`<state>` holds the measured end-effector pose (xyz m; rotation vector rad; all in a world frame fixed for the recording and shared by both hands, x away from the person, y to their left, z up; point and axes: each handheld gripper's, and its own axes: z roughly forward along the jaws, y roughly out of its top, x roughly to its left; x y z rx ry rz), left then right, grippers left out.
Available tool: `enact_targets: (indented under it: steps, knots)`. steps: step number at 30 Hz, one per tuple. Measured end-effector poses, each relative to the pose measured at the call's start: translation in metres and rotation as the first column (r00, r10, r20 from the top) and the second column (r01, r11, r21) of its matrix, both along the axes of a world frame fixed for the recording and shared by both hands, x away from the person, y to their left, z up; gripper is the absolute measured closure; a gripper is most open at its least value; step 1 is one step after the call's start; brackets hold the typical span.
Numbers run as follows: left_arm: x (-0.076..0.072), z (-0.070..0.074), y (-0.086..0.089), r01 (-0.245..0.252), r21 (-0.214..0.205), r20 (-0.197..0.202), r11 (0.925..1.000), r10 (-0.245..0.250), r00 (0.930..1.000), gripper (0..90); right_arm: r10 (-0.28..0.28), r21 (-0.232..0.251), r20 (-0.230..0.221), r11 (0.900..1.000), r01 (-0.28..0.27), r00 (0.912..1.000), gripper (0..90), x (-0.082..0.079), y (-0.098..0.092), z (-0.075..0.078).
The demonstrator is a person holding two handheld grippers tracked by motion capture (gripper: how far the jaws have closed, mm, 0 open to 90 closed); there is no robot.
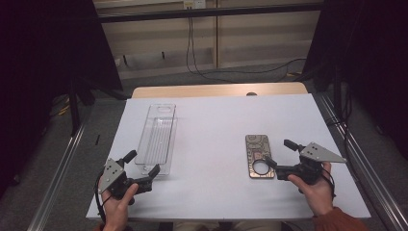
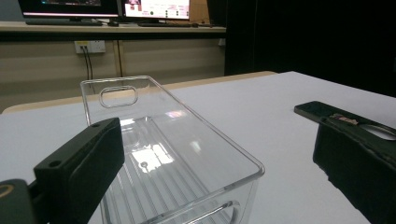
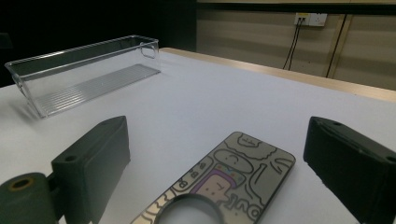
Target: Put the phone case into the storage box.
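One flat phone case [image 1: 260, 156], thin, stiff and probably slippery, lies right of centre on the white worktop [image 1: 216, 130]; its long edges are best pinched. It is straddled, untouched, by the wide right hand-held gripper [image 1: 280, 155]; the left hand-held gripper [image 1: 142, 163] is also held wide.

A white-topped wooden table [image 1: 216, 115] stands on grey floor [image 1: 67, 159]; black cables [image 1: 192, 53] hang down the far beige panelled wall [image 1: 260, 38], dark curtains [image 1: 43, 57] flanking.
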<state>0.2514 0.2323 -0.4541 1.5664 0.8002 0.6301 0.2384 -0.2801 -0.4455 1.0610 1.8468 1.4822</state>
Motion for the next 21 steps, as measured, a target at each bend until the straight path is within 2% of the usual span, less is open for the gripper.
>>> enact_targets:
  steps: [1, 4, 7, 13, 15, 16, 18, 21]
  knots:
    - [0.0, 0.0, 0.0, -0.002, 0.001, 0.001, 1.0, 0.002, 1.0, 2.1, -0.008, 0.014, -0.007, 0.9999, 0.008, 0.9999, 7.1, 0.003, 0.002, 0.001]
    - [0.0, 0.0, 0.001, 0.003, 0.008, 0.005, 1.0, -0.003, 1.0, 2.1, 0.001, 0.016, -0.007, 0.9999, -0.001, 1.0, 7.3, 0.007, 0.004, 0.001]
    - [0.0, 0.0, 0.0, 0.003, 0.004, 0.005, 1.0, -0.003, 1.0, 2.1, 0.019, 0.011, -0.024, 0.9998, -0.018, 0.9995, 7.2, 0.013, 0.008, 0.002]
    - [0.0, 0.0, 0.001, -0.003, 0.001, 0.003, 1.0, 0.003, 1.0, 2.1, 0.031, -0.002, -0.023, 0.9995, -0.031, 0.9993, 7.4, 0.022, 0.018, 0.005]
    - [0.0, 0.0, 0.001, 0.001, 0.005, 0.007, 1.0, -0.001, 1.0, 2.1, 0.049, 0.016, -0.034, 0.9987, -0.048, 0.9982, 8.9, 0.025, 0.022, 0.006]
    - [0.0, 0.0, 0.001, -0.001, 0.004, 0.006, 1.0, 0.001, 1.0, 2.1, 0.062, 0.004, -0.042, 0.9981, -0.062, 0.9972, 9.4, 0.026, 0.023, 0.006]
    - [0.001, 0.0, 0.002, 0.002, 0.012, 0.006, 0.9999, -0.002, 1.0, 2.1, 0.08, 0.004, -0.057, 0.9968, -0.08, 0.9952, 12.0, 0.028, 0.027, 0.008]
    - [0.0, 0.0, 0.001, 0.0, 0.007, 0.005, 1.0, 0.0, 1.0, 2.1, 0.129, 0.004, -0.069, 0.9916, -0.129, 0.9892, 21.3, 0.034, 0.034, 0.012]
